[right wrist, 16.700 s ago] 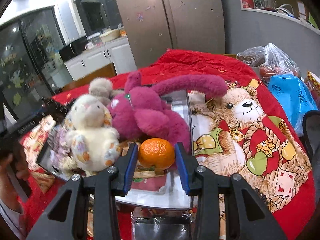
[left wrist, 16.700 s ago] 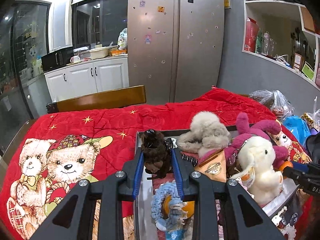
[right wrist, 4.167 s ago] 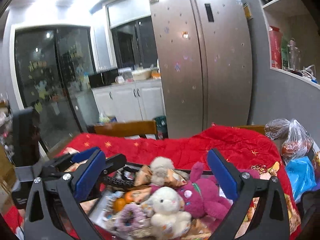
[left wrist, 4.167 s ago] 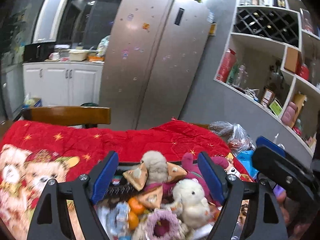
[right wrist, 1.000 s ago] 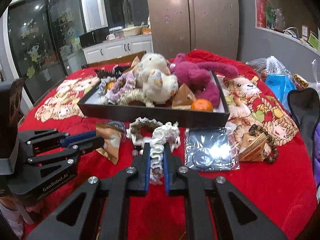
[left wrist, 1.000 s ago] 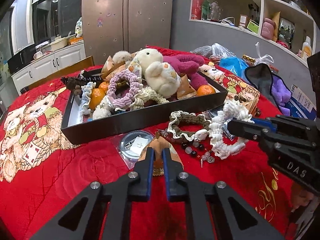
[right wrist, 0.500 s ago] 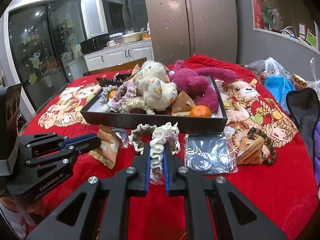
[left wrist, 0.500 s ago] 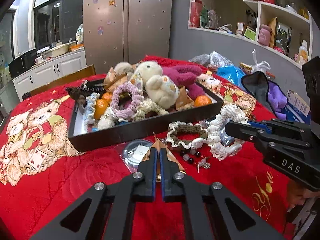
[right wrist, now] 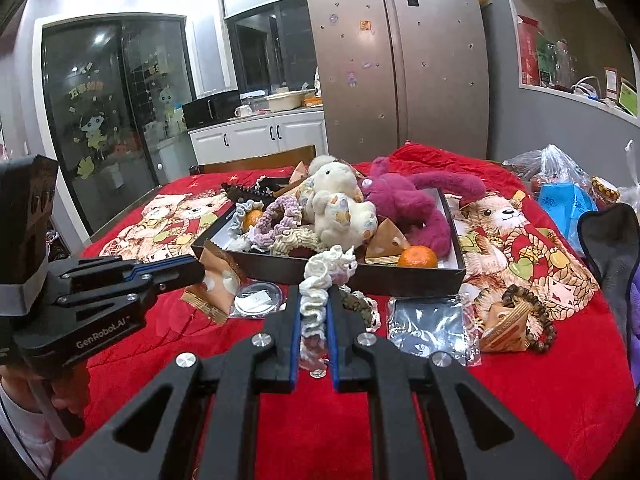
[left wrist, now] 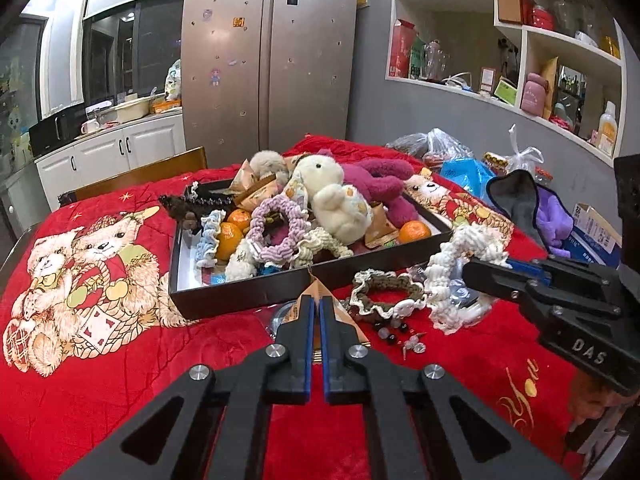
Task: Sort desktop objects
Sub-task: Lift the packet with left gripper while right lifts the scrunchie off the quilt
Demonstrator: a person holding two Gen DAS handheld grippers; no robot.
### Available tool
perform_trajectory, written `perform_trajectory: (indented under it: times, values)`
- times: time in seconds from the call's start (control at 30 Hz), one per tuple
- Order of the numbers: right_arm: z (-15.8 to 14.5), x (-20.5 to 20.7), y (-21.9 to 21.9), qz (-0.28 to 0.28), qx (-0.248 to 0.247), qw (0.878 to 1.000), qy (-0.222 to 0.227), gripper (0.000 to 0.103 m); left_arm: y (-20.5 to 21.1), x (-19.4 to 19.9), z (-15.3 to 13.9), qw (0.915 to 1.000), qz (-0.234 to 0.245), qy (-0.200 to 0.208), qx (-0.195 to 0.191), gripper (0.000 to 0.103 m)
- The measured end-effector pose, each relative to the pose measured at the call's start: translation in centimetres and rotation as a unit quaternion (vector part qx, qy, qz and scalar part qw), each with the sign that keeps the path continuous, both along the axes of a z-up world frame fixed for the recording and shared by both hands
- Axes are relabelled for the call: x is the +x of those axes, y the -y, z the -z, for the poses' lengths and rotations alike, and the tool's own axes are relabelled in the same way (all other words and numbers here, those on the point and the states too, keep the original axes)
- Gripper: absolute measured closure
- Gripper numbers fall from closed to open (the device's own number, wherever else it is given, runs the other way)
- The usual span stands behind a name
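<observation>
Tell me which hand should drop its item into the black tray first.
Probably the right. The right gripper is shut on the white scrunchie, raised almost at the black tray's front wall. The left gripper pinches the brown snack packet, which sits lower and further back.

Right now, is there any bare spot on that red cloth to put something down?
Yes: the near edge of the red cloth, in front of the clear packet, and the left side over the bear print beside the black tray. The tray is piled full, and the strip just before it is cluttered with scrunchies and beads.
</observation>
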State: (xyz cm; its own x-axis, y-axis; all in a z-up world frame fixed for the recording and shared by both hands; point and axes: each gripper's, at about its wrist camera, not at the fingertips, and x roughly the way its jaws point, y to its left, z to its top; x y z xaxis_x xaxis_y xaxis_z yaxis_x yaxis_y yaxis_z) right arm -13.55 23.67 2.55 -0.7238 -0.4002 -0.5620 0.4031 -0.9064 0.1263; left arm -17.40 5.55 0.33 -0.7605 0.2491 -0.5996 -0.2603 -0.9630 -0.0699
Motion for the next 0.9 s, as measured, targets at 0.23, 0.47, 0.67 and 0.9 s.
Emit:
perform_trajectory:
  times: [0.23,0.47,0.67,0.9]
  values:
    - [0.2,-0.1,0.1,0.0,0.002,1.0,0.0,0.091,0.1,-0.1,0.3,1.0,0.0,0.003,-0.001,0.101]
    - [-0.1,0.2,0.2,-0.002,0.004,1.0,-0.013,0.091,0.2,0.2,-0.4,1.0,-0.001,-0.006,-0.002,0.101]
    - [-1.3,0.4,0.5,-0.009,-0.006,1.0,-0.027,0.091,0.3,0.1,-2.5,0.9997,-0.004,-0.025,0.007,0.103]
    - [-4.8,-1.0,1.4,-0.009,-0.006,0.999,-0.04,0.091,0.8,-0.7,-4.5,0.9997,-0.008,-0.022,0.007,0.103]
